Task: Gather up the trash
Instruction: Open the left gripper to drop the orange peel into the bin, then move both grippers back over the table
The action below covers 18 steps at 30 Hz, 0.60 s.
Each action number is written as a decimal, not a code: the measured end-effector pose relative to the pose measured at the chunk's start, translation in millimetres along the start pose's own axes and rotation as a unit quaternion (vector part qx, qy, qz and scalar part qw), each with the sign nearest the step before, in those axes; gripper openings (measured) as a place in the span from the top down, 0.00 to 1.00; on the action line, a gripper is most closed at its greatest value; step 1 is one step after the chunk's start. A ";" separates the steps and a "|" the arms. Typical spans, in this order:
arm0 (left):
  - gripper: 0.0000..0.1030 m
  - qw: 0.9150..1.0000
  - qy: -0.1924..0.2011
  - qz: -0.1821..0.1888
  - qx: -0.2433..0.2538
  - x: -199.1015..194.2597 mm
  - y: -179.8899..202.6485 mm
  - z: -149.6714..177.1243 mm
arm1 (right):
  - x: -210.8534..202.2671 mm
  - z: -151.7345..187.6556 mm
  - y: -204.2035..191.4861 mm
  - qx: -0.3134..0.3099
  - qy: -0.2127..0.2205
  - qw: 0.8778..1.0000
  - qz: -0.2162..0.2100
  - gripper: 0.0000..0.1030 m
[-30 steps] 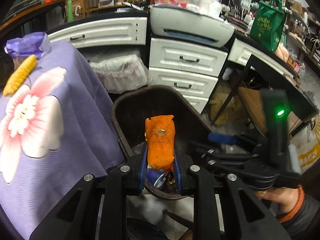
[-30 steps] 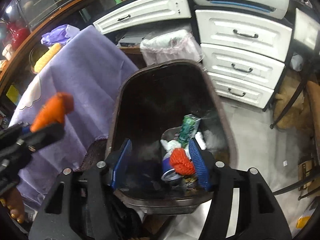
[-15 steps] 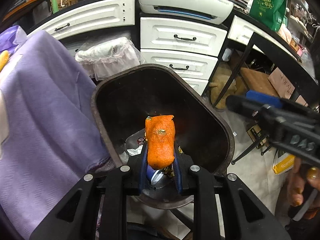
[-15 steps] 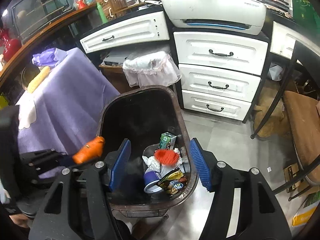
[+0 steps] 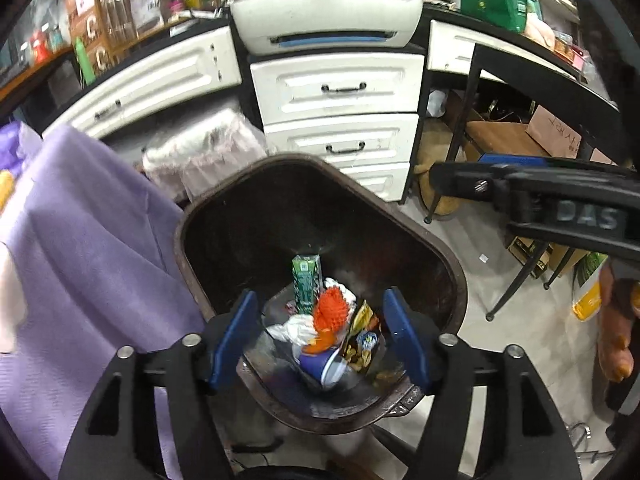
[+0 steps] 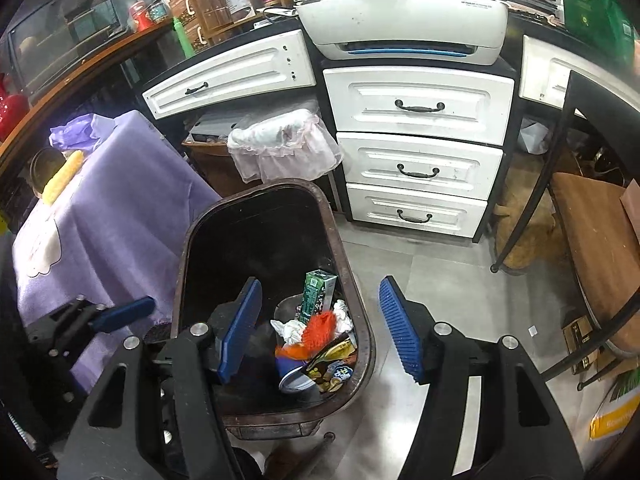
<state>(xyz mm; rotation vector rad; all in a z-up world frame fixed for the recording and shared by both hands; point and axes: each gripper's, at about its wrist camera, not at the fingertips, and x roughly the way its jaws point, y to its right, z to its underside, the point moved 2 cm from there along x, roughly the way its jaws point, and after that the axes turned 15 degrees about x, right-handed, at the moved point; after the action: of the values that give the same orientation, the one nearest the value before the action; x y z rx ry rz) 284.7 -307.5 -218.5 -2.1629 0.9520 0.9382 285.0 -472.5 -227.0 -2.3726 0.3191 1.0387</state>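
One bin [image 5: 440, 248], carton [image 5: 306, 282], cup [image 5: 320, 364], wrappers [image 5: 360, 340]

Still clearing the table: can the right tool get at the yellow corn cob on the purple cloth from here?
Probably yes: the right tool is open and empty, and the corn cob lies exposed, though the left tool sits partly between.

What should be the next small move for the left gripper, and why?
Probably lift the left gripper away from the bin. Its jaws have just been opening and are empty; the orange peel lies among the trash. The yellow corn cob waits on the purple cloth.
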 end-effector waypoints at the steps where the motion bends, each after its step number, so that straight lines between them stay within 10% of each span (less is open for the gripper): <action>1: 0.34 1.000 0.006 -0.003 0.003 -4.5 0.3 -0.9 | -0.2 0.1 -0.2 0.000 0.000 1.000 0.000 0.40; 18: 0.20 0.993 0.103 -0.055 -0.025 -106.6 -28.3 -4.3 | -21.2 -0.9 -53.9 -0.049 0.000 0.998 -0.047 0.40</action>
<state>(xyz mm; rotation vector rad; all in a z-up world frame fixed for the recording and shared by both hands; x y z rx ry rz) 255.8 -254.7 -126.0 -2.3628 0.9023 0.7024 293.2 -428.0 -190.9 -2.4483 0.1581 1.0320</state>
